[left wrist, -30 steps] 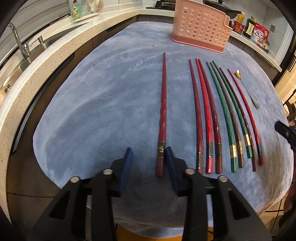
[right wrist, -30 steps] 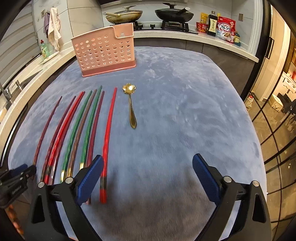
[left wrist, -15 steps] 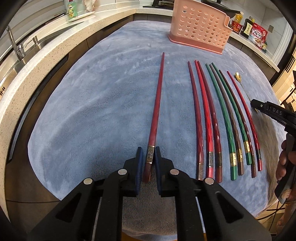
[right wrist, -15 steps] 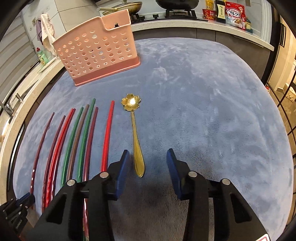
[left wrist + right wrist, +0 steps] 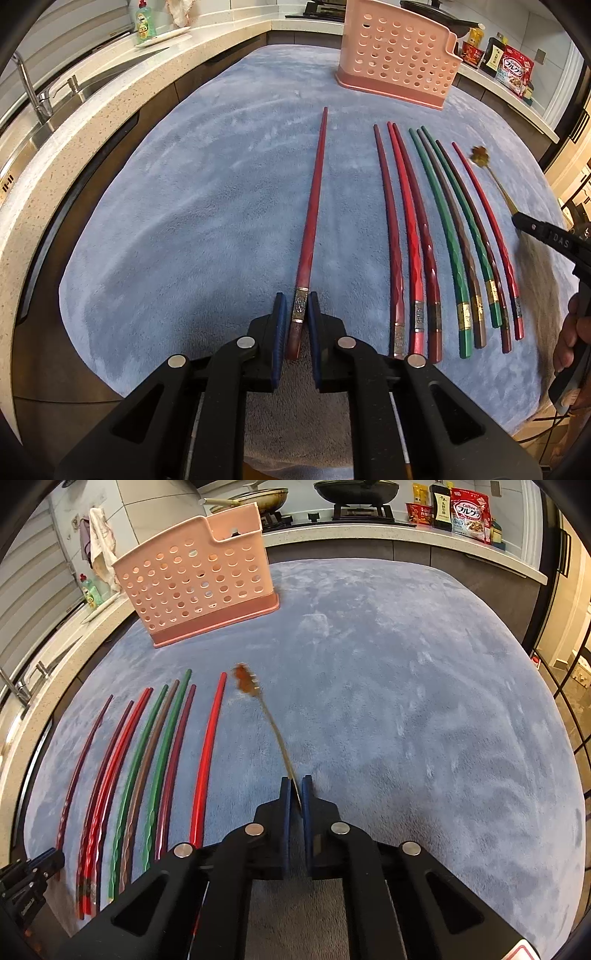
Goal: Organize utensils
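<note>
My left gripper [image 5: 297, 308] is shut on the thick end of a dark red chopstick [image 5: 312, 206], which points away over the blue cloth [image 5: 184, 221]. My right gripper [image 5: 295, 788] is shut on the handle of a gold flower-bowl spoon [image 5: 266, 716]; the spoon rises tilted off the cloth, its bowl blurred. Several red, green and brown chopsticks [image 5: 443, 236] lie side by side to the right of the held one, and show in the right wrist view [image 5: 155, 760]. A pink perforated utensil holder [image 5: 399, 62] stands upright at the far side and shows in the right wrist view [image 5: 195, 583].
A stone counter with a sink and tap [image 5: 33, 96] curves along the left. A dish-soap bottle [image 5: 146, 22] stands at the back. Pans on a hob [image 5: 354, 491] and food packets [image 5: 469, 513] line the far counter. The cloth's right half [image 5: 424, 701] holds nothing.
Both grippers went from open to shut. The left closed on the dark red chopstick's end. The right moved forward, closed on the spoon handle and lifted the spoon off the cloth.
</note>
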`<state>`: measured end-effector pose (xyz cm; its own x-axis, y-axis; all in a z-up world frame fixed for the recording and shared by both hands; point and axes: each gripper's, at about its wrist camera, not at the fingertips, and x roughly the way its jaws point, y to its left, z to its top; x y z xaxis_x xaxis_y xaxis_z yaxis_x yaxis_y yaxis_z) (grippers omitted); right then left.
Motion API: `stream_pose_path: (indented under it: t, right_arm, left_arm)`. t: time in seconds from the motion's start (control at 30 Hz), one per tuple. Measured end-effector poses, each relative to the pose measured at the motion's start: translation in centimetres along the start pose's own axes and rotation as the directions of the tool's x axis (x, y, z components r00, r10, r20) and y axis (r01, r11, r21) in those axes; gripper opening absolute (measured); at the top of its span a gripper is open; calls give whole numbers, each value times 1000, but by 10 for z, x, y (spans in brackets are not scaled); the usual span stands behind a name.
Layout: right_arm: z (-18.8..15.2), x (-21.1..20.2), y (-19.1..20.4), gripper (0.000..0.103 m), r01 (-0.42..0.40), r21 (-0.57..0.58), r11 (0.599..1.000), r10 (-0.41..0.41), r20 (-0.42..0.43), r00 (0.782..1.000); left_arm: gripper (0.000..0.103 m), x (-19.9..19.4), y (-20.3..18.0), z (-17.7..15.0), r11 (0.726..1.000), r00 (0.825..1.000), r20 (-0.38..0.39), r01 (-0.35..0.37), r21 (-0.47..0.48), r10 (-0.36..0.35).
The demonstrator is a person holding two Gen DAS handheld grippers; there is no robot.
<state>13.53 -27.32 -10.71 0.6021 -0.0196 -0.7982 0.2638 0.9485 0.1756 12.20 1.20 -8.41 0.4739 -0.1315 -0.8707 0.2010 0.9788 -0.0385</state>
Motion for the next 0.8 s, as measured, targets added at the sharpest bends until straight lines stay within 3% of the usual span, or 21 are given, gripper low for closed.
stream_pose_path:
  t: [0.43, 0.8]
  right_arm:
    - [-11, -86, -9, 2, -15, 1, 1000, 15, 99, 995]
    - [16, -136, -6, 2, -37, -4, 999, 37, 199, 979]
  left_arm:
    - [9, -43, 6, -1, 999, 998, 60, 39, -32, -37]
    - [7, -99, 4, 50, 1000, 979, 201, 30, -2, -29]
